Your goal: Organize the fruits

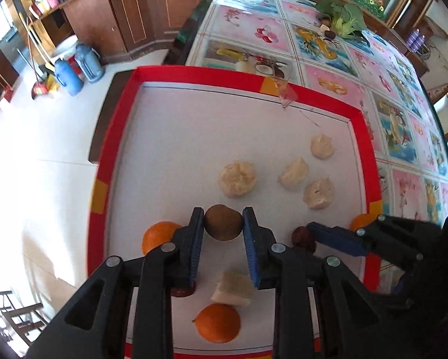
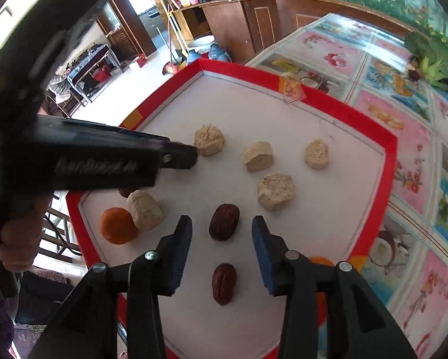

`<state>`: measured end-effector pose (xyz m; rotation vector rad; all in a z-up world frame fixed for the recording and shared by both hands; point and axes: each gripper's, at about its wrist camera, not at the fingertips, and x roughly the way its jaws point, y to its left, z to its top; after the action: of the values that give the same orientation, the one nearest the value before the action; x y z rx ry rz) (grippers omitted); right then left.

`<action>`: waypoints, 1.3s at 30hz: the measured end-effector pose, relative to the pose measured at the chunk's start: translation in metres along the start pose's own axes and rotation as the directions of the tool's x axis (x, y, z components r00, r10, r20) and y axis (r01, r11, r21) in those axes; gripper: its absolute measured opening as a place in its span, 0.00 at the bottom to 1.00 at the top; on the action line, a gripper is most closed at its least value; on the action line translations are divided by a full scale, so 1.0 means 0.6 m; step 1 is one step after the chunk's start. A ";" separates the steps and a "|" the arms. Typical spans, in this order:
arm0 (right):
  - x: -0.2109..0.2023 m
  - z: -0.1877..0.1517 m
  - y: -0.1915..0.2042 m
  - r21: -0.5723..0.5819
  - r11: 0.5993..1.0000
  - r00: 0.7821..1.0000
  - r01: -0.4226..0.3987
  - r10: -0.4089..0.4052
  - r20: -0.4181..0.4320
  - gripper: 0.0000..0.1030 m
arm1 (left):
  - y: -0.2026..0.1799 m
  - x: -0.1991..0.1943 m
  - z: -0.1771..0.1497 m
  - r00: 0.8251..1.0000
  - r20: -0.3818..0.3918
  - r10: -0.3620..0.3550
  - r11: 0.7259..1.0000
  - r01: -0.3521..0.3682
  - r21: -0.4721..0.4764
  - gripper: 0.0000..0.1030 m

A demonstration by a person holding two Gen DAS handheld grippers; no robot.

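Note:
My left gripper (image 1: pixel 224 220) is shut on a brown kiwi (image 1: pixel 223 222), with both fingertips against its sides, above the white red-edged tray (image 1: pixel 194 71). An orange (image 1: pixel 158 236) lies left of it and another orange (image 1: pixel 218 323) lies near the front. A third orange (image 1: pixel 359 221) sits at the right rim. My right gripper (image 2: pixel 222 223) is open around a red date (image 2: pixel 224 222) that lies on the tray. A second date (image 2: pixel 224 282) lies between its fingers nearer the camera. The right gripper also shows in the left wrist view (image 1: pixel 310 229) beside a date (image 1: pixel 303 237).
Several pale crumbly cakes (image 1: pixel 238 178) (image 2: pixel 209 140) lie across the tray's middle, and one cake (image 1: pixel 232 288) lies under my left gripper. An orange (image 2: pixel 117 225) and a cake (image 2: pixel 144 209) sit at the tray's left. The tray rests on a picture-tiled table (image 1: pixel 328 59) with leafy greens (image 1: pixel 343 15) far back.

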<state>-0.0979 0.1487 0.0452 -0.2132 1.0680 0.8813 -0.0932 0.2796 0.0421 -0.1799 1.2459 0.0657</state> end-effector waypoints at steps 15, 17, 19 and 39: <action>-0.177 -0.080 -0.114 0.107 0.943 0.934 0.315 -0.328 0.143 0.64 | -0.035 -0.076 -0.046 0.989 0.123 0.087 0.986 -0.068 -0.151 0.86; -0.199 -0.094 -0.143 0.153 0.922 0.914 0.357 -0.378 0.146 0.64 | -0.062 -0.089 -0.055 0.979 0.151 0.141 0.985 -0.123 -0.119 0.86; -0.223 -0.111 -0.170 0.197 0.905 0.900 0.378 -0.409 0.152 0.64 | -0.093 -0.101 -0.061 0.965 0.198 0.174 0.984 -0.161 -0.079 0.90; -0.282 -0.178 -0.011 0.115 0.976 0.833 0.183 -0.216 0.509 0.79 | -0.149 -0.208 -0.198 0.778 0.520 0.353 0.934 -0.258 -0.247 1.00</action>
<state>-0.1969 -0.0028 0.1313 -0.0254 0.5503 0.6597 -0.2312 0.1774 0.1327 -0.0837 0.6652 0.4770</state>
